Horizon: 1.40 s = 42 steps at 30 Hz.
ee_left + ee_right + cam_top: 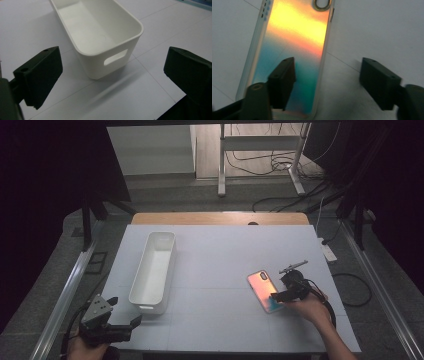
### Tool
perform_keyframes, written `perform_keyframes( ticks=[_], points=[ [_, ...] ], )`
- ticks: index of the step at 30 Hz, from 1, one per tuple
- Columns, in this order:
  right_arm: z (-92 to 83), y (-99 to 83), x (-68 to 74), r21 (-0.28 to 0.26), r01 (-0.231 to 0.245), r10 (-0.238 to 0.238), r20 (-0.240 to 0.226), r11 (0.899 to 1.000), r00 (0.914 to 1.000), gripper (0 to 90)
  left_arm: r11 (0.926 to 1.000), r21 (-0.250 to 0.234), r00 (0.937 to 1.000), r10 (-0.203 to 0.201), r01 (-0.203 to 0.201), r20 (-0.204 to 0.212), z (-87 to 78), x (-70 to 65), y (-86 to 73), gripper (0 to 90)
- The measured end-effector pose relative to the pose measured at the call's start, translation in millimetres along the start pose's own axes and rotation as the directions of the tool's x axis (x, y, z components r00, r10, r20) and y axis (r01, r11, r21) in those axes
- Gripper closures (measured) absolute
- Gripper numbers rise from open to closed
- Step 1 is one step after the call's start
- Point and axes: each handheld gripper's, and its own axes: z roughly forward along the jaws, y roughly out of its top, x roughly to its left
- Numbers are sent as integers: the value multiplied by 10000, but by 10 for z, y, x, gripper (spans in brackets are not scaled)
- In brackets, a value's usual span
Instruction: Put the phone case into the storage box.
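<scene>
The phone (pixel 265 291) lies flat, back side up, on the right part of the white table (pixel 220 270), well apart from the white bin (pixel 153 270) on the left. Its back is an iridescent glossy shell, orange at the far end and teal at the near end, with a camera ring at the far end.

My right gripper (pixel 327 85) is at the phone's near end. Its jaws are partly spread: one sits over the teal back, the other over bare table just beside the phone's edge. The pads are not pressing on the phone, so nothing is pinched.

My left gripper (pixel 112 75) hangs near the near-left table corner with jaws spread wide and nothing between them, aimed at the bin's near end with its handle cutout.

Handling judgement: the phone is stiff, thin, moderately light and likely slippery on its glossy faces; treat it as fragile. I should take hold across the two long side edges at the near end, not on the flat back.

Surface: smooth, matte, level, with faint grid seams. Room: dim, with grey floor, loose cables (pixel 260 162) and a metal stand (pixel 260 155) beyond the far edge.
</scene>
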Motion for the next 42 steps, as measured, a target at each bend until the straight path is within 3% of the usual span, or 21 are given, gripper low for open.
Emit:
perform_keyframes(
  ticks=[3, 5, 12, 14, 16, 26, 42],
  points=[
    [-21, 17, 15, 105, 69, -68, -138, 9999, 9999, 488, 10000, 9, 10000, 23, -23, 1, 1, -1, 1, 30],
    [-26, 22, 15, 145, 51, -49, -174, 9999, 9998, 528, 10000, -3, 10000, 9, -9, 1, -1, 0, 0, 30],
    [-53, 23, -40, 342, -251, 272, -615, 9991, 9977, 808, 10000, 10, 10000, 36, -36, 0, 0, -2, 0, 31],
    [-55, 29, -43, 468, -598, 632, -762, 9971, 9951, 855, 10000, 8, 10000, 14, -14, -16, 0, -1, 0, 30],
    [-54, 41, -41, 561, -832, 873, -733, 9949, 9935, 869, 10000, 4, 10000, -6, 6, -23, -1, 1, -1, 30],
    [-67, 18, -52, 404, -723, 754, -788, 9966, 9940, 878, 9999, -25, 9999, -112, 112, -51, -4, 10, -2, 28],
    [-238, 29, -54, -638, -645, 588, -873, 9959, 9945, 878, 9998, -67, 9998, -185, 185, -85, -8, 14, -3, 29]
  ],
)
